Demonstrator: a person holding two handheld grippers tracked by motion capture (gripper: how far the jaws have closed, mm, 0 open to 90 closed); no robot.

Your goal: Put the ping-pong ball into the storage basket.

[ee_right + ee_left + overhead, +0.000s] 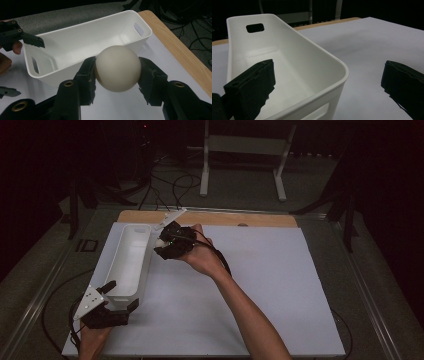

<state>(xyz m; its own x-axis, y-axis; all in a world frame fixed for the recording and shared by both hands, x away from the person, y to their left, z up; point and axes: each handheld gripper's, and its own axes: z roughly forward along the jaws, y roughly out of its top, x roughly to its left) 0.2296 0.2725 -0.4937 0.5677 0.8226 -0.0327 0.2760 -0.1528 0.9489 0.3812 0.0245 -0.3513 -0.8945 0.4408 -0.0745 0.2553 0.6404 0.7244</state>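
White ball [117,68] clamped in right tool [117,71], beside bin [75,42]. Left tool [327,85] wide, straddling bin corner. Best carry ball over the rim before releasing.

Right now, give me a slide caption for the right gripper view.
Right gripper shut on a white ball, held beside the long white bin on the white table.
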